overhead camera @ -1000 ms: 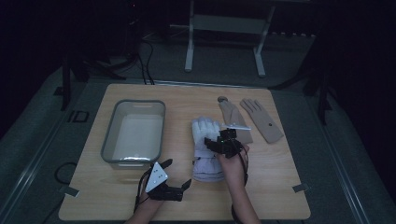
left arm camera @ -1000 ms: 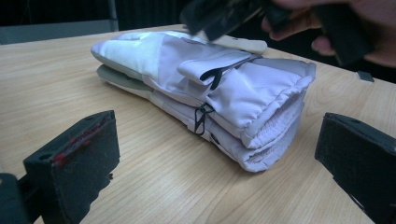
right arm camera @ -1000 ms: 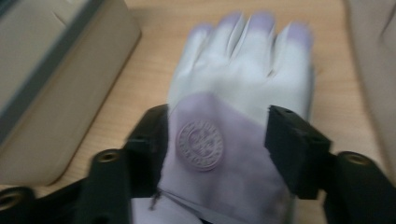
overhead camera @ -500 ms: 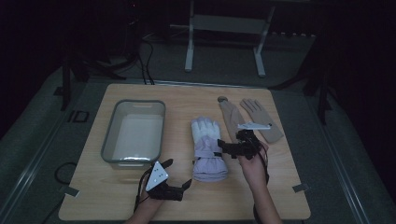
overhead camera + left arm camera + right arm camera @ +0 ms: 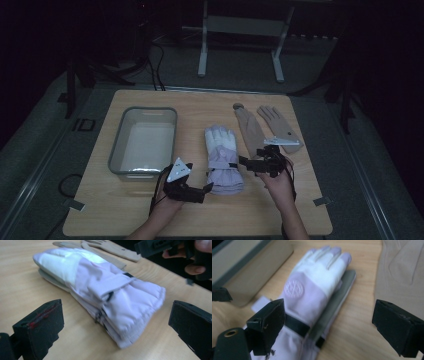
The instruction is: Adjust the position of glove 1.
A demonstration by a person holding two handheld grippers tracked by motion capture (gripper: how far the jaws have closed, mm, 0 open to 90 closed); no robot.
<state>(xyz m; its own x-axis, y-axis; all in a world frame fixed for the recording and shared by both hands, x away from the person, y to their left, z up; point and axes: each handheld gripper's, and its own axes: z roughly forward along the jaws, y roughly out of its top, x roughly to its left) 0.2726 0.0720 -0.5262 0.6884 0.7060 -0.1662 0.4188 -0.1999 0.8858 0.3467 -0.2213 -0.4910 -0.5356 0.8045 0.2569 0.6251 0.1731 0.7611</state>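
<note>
A pair of lilac and white padded gloves point(image 5: 222, 157) lies stacked at the table's middle, fingers pointing away, also seen in the left gripper view point(image 5: 100, 282) and the right gripper view point(image 5: 312, 282). My left gripper point(image 5: 206, 189) hovers by the cuff at the gloves' near left, jaws open point(image 5: 115, 315) with the cuff just ahead of them. My right gripper point(image 5: 243, 161) is at the gloves' right side and points left at them. Its jaws have just been opening and stand wide point(image 5: 329, 315), clear of the glove, with nothing pinched.
A grey tray point(image 5: 116, 145) with a pale inside stands at the left point(image 5: 249, 262). Two tan gloves point(image 5: 272, 125) lie flat at the back right point(image 5: 115, 250), point(image 5: 402, 270). Bare wood runs along the near edge.
My right gripper has let go of the lilac glove and drawn off to the right, its jaws now wide. My left gripper has lifted and moved right toward the cuff.
</note>
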